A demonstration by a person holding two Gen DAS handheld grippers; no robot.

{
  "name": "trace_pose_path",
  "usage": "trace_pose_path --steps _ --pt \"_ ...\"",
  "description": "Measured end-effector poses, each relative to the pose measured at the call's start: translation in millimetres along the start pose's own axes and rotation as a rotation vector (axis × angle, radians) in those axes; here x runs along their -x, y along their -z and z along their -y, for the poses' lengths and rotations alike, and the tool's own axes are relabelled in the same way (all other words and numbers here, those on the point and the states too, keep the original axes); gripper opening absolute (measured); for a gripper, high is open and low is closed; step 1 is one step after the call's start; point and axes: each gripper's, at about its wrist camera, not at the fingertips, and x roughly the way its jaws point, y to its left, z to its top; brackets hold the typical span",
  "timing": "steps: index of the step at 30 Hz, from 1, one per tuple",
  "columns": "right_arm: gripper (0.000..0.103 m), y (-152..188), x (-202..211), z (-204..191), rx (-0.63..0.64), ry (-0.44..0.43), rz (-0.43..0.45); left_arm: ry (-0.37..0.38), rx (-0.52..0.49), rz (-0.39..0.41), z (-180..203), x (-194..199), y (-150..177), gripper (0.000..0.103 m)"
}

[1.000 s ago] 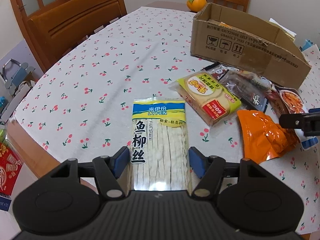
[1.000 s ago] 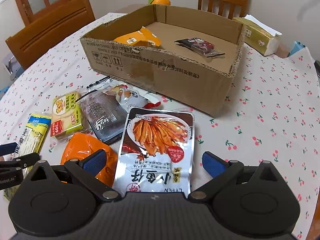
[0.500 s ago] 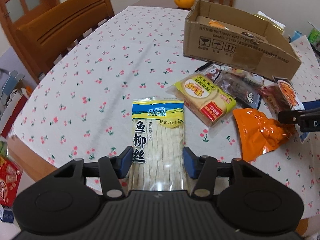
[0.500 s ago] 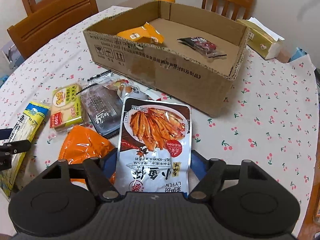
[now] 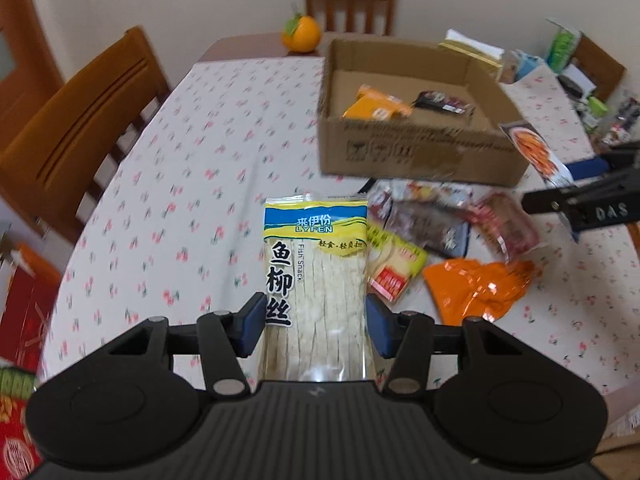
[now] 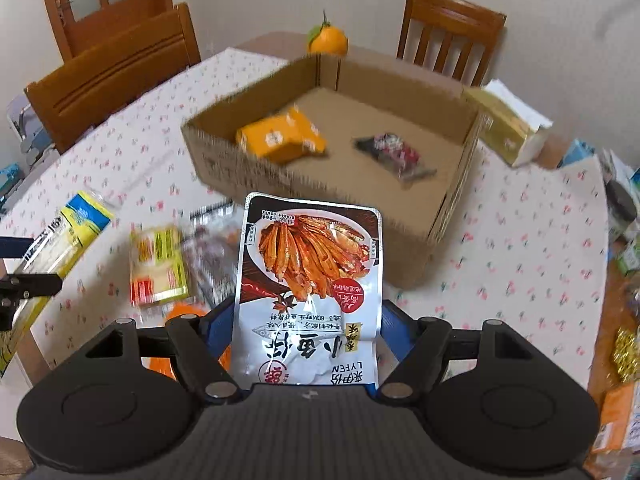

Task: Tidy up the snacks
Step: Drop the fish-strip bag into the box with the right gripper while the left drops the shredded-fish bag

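The left gripper [image 5: 316, 330] has its blue pads pressed against the two long sides of a fish snack packet [image 5: 315, 276], having just closed on it; the packet hangs clear above the tablecloth [image 5: 168, 200]. The right gripper [image 6: 306, 340] has likewise just closed on a spicy dried fish pouch [image 6: 310, 280], clamped by its sides and lifted off the cloth, its far end towards the near wall of the cardboard box [image 6: 456, 208]. The box stands towards the far end of the table, with an orange packet [image 6: 280, 138] and a dark packet [image 6: 394, 152] lying apart on its floor. In front of the box's near wall lie a yellow cracker pack [image 5: 394, 262], a crumpled orange bag [image 5: 476, 284] and what looks like two dark wrappers, blurred. An orange fruit [image 5: 301, 34] sits at the table's far edge.
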Motion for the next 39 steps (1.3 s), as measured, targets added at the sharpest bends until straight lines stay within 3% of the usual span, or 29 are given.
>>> trace_pose_path --steps 8,19,21,23,33,39 --pt "0.078 -53.1 4.9 10.1 -0.002 0.053 0.08 0.079 -0.101 0.052 -5.5 3.6 -42.2 0.052" --pt "0.081 -119.7 -44.0 29.4 -0.042 0.133 0.096 0.131 -0.134 0.084 -15.9 -11.4 -82.6 0.052" --pt "0.099 -118.5 -50.3 32.0 -0.069 0.115 0.092 0.138 -0.137 0.087 -16.8 -14.0 -89.2 0.052" --pt "0.103 -113.2 -50.6 32.0 -0.103 0.099 0.1 0.146 -0.145 0.088 -18.0 -16.9 -96.2 0.052" --pt "0.103 -76.8 -22.5 21.8 -0.22 0.114 0.131 0.188 -0.241 0.119 -9.7 -29.4 -146.7 0.052" --pt "0.103 -54.2 -3.6 12.7 -0.262 0.17 0.169 0.23 -0.286 0.139 6.3 -47.0 -191.0 0.052"
